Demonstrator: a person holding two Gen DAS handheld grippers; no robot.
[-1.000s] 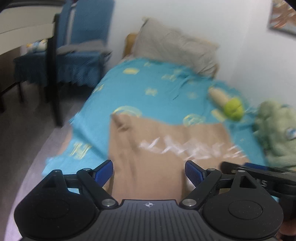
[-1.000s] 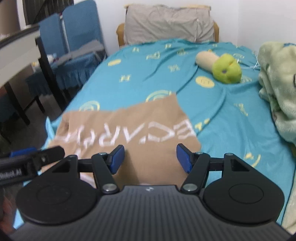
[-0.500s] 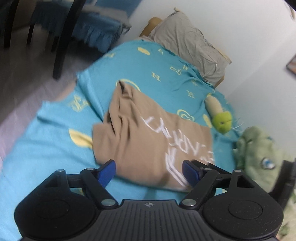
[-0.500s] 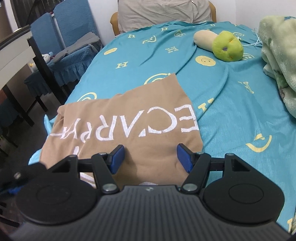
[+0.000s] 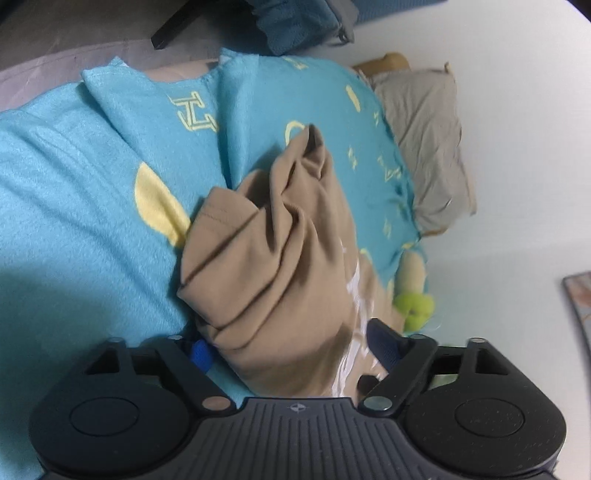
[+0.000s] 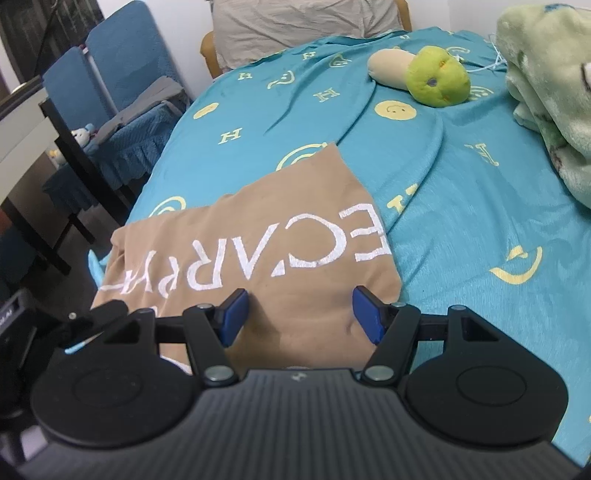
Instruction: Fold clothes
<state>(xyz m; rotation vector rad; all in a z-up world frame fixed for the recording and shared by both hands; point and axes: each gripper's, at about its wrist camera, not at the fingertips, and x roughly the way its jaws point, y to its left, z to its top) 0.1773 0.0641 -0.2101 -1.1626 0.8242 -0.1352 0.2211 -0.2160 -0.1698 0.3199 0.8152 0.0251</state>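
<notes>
A tan shirt [image 6: 258,251] with white lettering lies spread on the turquoise bedspread [image 6: 461,221]. In the left wrist view its side edge is bunched into folds [image 5: 280,258]. My left gripper [image 5: 291,350] is rolled on its side at that edge and its jaws are closing, with the bunched cloth between them. One blue pad [image 5: 201,354] sits partly under the fabric, the other pad [image 5: 384,347] above it, and neither visibly presses. My right gripper [image 6: 301,315] hovers open over the shirt's near hem. At the left edge of the right wrist view, the left gripper's black finger [image 6: 107,314] shows.
A green and beige plush toy [image 6: 436,79] lies further up the bed, and a pale green fleece blanket [image 6: 546,92] is heaped at the right. A grey pillow [image 6: 295,22] leans at the headboard. Blue-covered chairs [image 6: 122,74] and a dark table leg [image 6: 70,147] stand left of the bed.
The left gripper has rolled sideways and sunk to the shirt's bunched side edge, its jaws narrowing around the cloth. The right gripper has stayed over the near hem.
</notes>
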